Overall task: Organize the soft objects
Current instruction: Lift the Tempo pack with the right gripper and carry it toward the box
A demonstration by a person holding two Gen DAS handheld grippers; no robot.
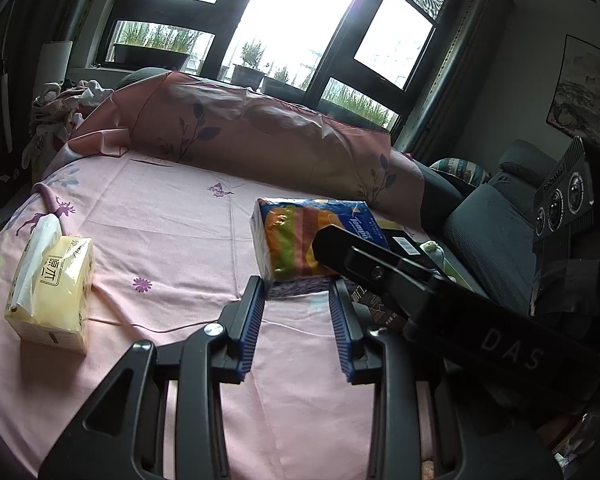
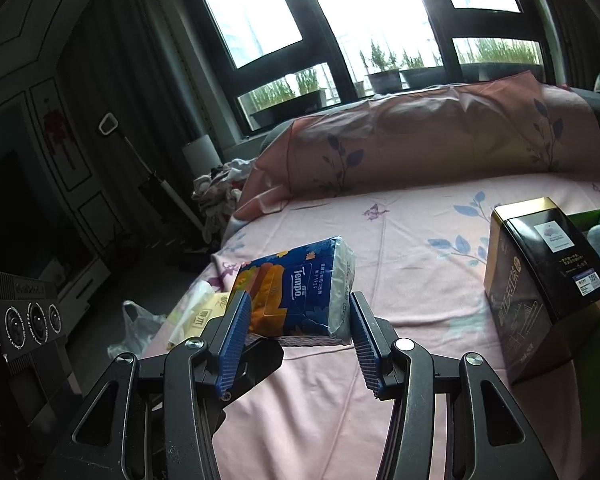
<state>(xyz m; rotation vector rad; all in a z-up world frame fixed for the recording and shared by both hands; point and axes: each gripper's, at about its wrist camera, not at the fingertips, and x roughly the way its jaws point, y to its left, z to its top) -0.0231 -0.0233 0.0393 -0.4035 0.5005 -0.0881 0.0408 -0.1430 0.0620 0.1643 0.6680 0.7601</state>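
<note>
Blue "Tempo" tissue pack

Bright daylight pours through a wide window with dark frames; potted plants line the sill outside. Below it a bed wears a pink sheet printed with flowers and deer, a pink leaf-patterned cover bunched along its far edge. A dark curtain hangs beside panelled cabinetry, and a framed picture hangs on the other wall.
</note>
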